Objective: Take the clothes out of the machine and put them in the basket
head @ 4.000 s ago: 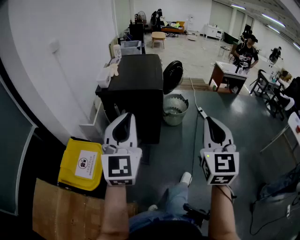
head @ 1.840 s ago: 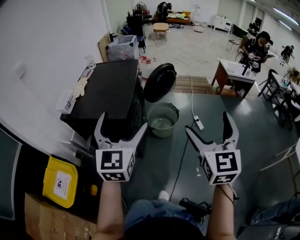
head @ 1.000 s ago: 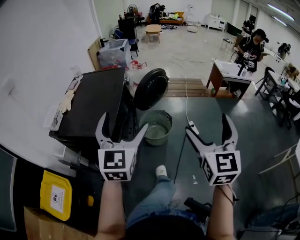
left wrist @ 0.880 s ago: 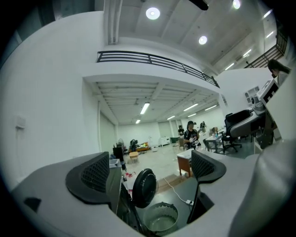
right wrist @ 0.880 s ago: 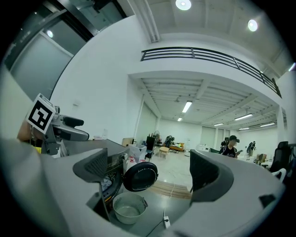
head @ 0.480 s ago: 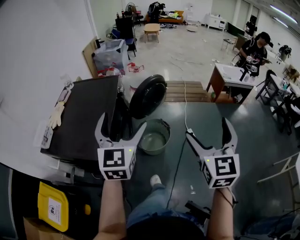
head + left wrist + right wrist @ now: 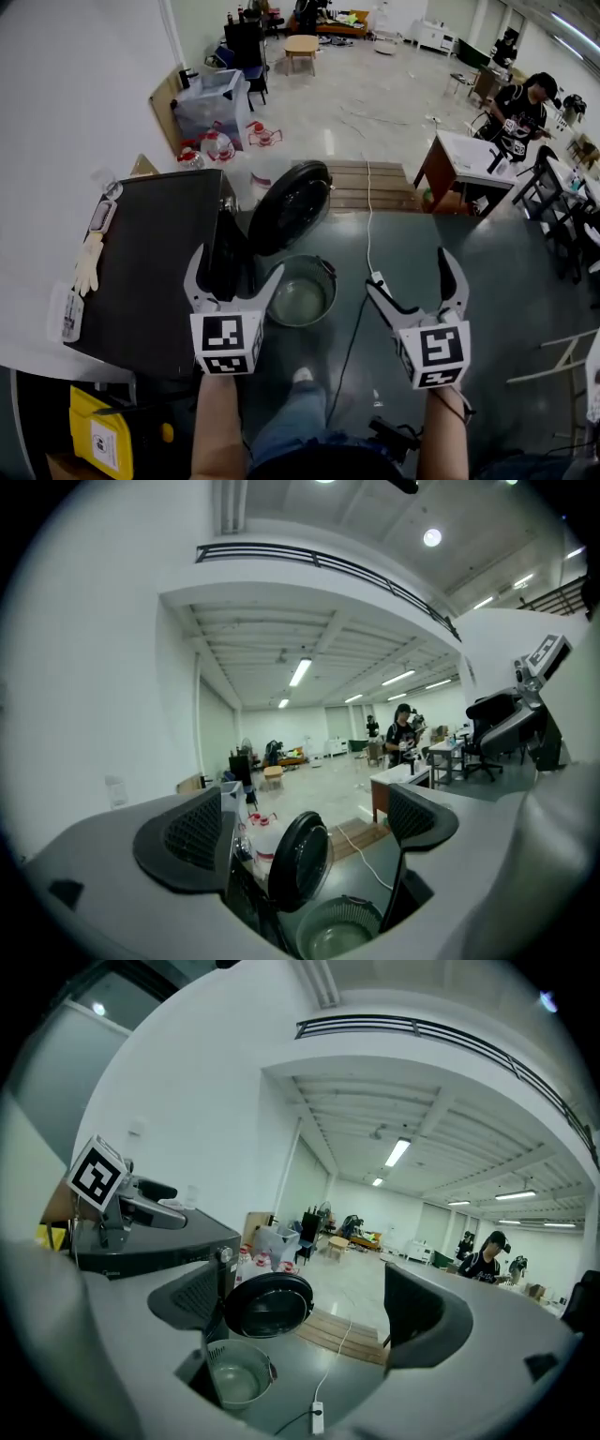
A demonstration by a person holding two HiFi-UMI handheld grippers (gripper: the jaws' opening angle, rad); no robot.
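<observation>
The black machine (image 7: pixel 141 272) stands at the left, its round door (image 7: pixel 289 206) swung open toward the floor space. The drum opening is seen edge-on and no clothes show. A round grey basket (image 7: pixel 302 298) sits on the floor below the door and looks empty. My left gripper (image 7: pixel 234 267) hovers open over the machine's front edge, above the basket's left side. My right gripper (image 7: pixel 410 272) is open over the floor to the right of the basket. Both gripper views look along open jaws at the door (image 7: pixel 300 860) (image 7: pixel 272 1305) and the basket (image 7: pixel 337 935) (image 7: pixel 236 1372).
A white power strip (image 7: pixel 377 279) with its cable lies right of the basket. A wooden pallet (image 7: pixel 361 185) is behind the door, water jugs (image 7: pixel 214 145) and a plastic bin (image 7: pixel 211 94) beyond. A person works at a desk (image 7: pixel 466 155). A glove (image 7: pixel 86 264) lies on the machine.
Both grippers have gone from shut to open. The view has swung round toward the machine's front, so the open door and basket now lie closer, just ahead of the grippers.
</observation>
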